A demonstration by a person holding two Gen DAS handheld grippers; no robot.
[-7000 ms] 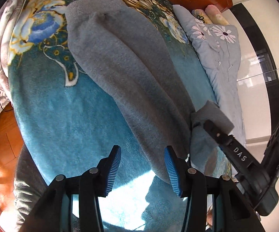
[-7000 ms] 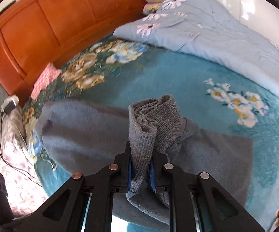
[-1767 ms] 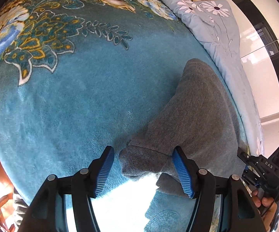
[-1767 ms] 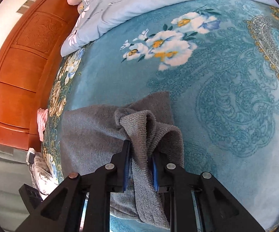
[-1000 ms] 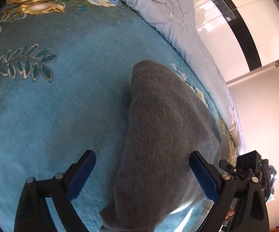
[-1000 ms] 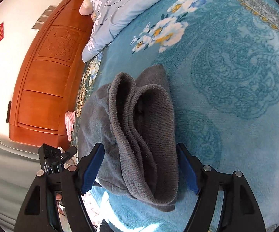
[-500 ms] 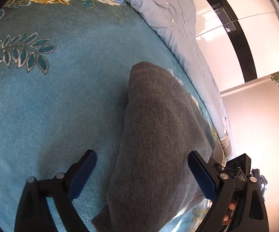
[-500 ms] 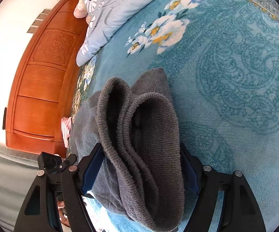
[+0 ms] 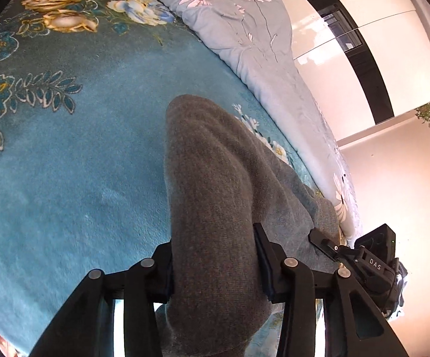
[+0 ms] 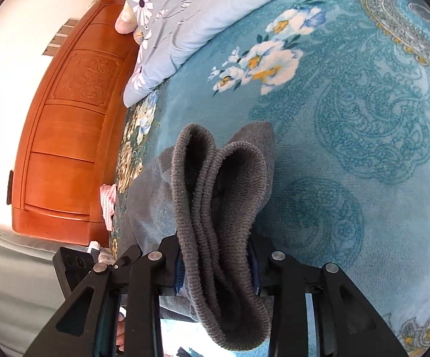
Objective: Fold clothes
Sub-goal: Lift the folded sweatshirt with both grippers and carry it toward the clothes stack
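Observation:
A grey knit garment [image 9: 215,163] lies folded into a long thick band on the teal floral blanket [image 9: 81,148]. In the left wrist view my left gripper [image 9: 215,267] is shut on the near end of that band, one finger on each side. The right gripper [image 9: 322,241] shows at the garment's far right end. In the right wrist view my right gripper [image 10: 216,267] is shut on the bunched ribbed hem layers of the garment [image 10: 220,184], which stand up in loops between its fingers. The fingertips are hidden in the cloth.
A light blue quilt [image 10: 200,15] with daisy prints lies along the far side of the blanket [image 10: 348,148]. A wooden headboard [image 10: 66,134] stands at the left, with a pink cloth [image 10: 107,202] near it. White wardrobe doors [image 9: 378,59] lie beyond the bed.
Both grippers were wide open around the garment half a second ago; both have now shut on it. Earlier the right gripper held the hem and let it go.

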